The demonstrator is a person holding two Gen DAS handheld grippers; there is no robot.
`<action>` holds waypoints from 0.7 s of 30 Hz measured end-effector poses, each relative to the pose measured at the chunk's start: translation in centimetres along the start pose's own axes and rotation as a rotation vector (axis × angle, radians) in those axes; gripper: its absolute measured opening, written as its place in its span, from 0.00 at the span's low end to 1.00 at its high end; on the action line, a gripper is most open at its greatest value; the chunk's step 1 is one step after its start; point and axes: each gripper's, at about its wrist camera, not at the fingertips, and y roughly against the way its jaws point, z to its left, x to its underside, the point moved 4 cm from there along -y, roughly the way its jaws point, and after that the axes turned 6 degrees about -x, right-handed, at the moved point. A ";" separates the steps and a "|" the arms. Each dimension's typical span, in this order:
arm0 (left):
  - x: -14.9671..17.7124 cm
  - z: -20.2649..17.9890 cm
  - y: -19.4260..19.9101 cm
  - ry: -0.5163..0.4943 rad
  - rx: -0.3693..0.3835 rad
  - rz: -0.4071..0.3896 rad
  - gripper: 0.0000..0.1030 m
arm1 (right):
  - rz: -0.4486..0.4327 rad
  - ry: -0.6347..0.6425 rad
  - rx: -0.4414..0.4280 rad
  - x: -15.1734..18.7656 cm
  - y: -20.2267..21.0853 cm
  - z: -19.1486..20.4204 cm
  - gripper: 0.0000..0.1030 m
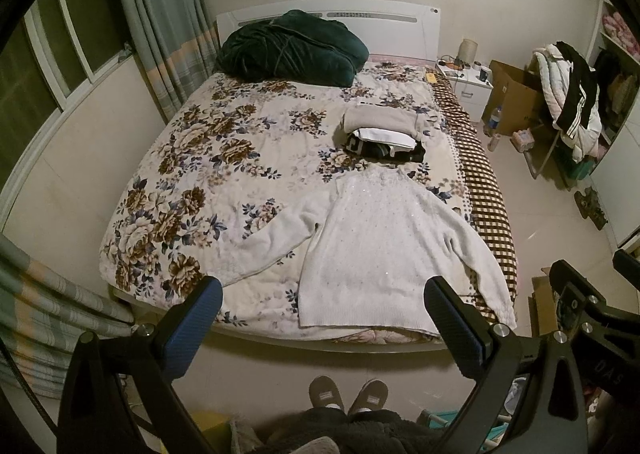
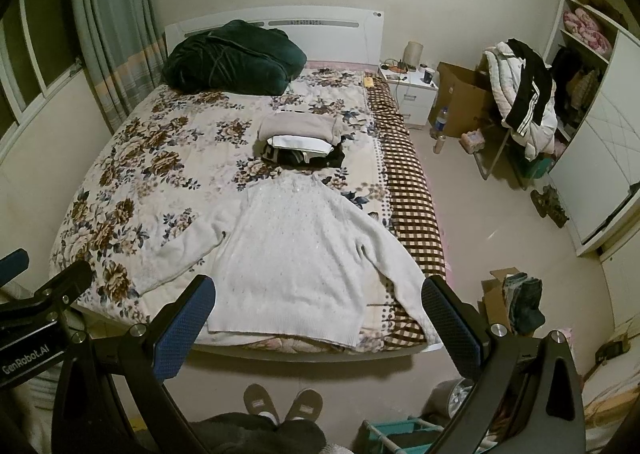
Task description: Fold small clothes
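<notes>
The sweater (image 1: 384, 250) lies flat and face up on the bed (image 1: 224, 158), spread near the foot edge toward the bed's right side. Its hem runs along the foot edge, its collar points to the headboard (image 1: 400, 24). One sleeve stretches out to the left across the floral quilt; the other slants down toward the right foot corner, over the checked blanket (image 1: 484, 190) that runs along the right edge.

Just beyond the collar sits a stack of folded clothes (image 1: 386, 132), beige on top, white under it, black at the bottom. At the head, toward the left corner, a dark green bundle (image 1: 292, 48) leans on the headboard.

My left gripper (image 1: 324, 328) hangs above the foot edge, released, jaws wide apart, nothing between them. My right gripper (image 2: 316, 328) is the same: spread wide, empty, apart from the sweater.

I stand at the foot of the bed; my slippers (image 2: 282, 402) show on the floor below.

Right of the bed are a nightstand (image 2: 408, 88), a cardboard box (image 2: 460, 98) and a chair piled with coats (image 2: 524, 94). Curtains (image 1: 160, 14) hang at the left.
</notes>
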 end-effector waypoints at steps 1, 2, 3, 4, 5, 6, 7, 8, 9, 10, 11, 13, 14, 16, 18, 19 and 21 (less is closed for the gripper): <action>0.0 0.0 0.0 0.001 0.000 0.000 1.00 | 0.000 0.000 0.000 0.0 0.0 0.0 1.00; 0.0 0.0 0.0 0.002 -0.001 -0.002 1.00 | 0.000 -0.001 0.000 0.1 0.0 -0.1 1.00; 0.1 0.0 0.0 0.002 0.000 -0.002 1.00 | -0.001 0.000 0.000 0.1 0.0 -0.1 1.00; -0.4 -0.4 0.0 0.003 0.000 -0.002 1.00 | 0.000 0.001 0.002 0.0 0.0 -0.1 1.00; -0.4 -0.4 0.0 0.003 0.000 -0.002 1.00 | 0.000 0.001 0.001 0.1 0.0 -0.1 1.00; -0.4 -0.5 0.0 0.003 -0.001 -0.003 1.00 | 0.000 0.001 0.001 0.1 0.0 -0.1 1.00; -0.6 -0.7 -0.1 0.004 -0.001 -0.004 1.00 | -0.001 0.001 0.002 0.0 0.1 0.0 1.00; -0.8 -0.8 -0.1 0.005 0.000 -0.004 1.00 | -0.002 0.001 0.003 -0.1 0.1 0.1 1.00; -0.8 -0.8 -0.1 0.004 0.001 -0.004 1.00 | -0.001 0.002 0.002 -0.1 0.1 -0.1 1.00; -1.0 -0.9 -0.1 0.004 0.001 -0.005 1.00 | -0.002 0.002 0.003 -0.2 0.1 0.0 1.00; -1.2 -0.9 -0.1 0.004 0.001 -0.005 1.00 | -0.002 0.003 0.003 -0.1 0.1 -0.1 1.00; -1.2 -1.0 -0.1 0.007 0.002 -0.005 1.00 | -0.002 0.002 0.003 -0.4 0.2 0.1 1.00; -1.1 -1.0 -0.1 0.005 0.001 -0.007 1.00 | -0.002 0.003 0.003 -0.4 0.1 0.1 1.00; -1.2 -1.0 -0.1 0.006 0.002 -0.006 1.00 | -0.002 0.003 0.003 -0.4 0.2 0.1 1.00; -1.1 -0.9 -0.1 0.007 0.002 -0.007 1.00 | -0.003 0.004 0.004 -0.3 0.2 0.1 1.00; -1.2 -0.9 -0.1 0.007 0.002 -0.007 1.00 | -0.003 0.004 0.003 -0.4 0.2 0.2 1.00; -1.1 -0.8 -0.1 0.006 0.004 -0.007 1.00 | -0.004 0.004 0.004 -0.3 0.2 0.2 1.00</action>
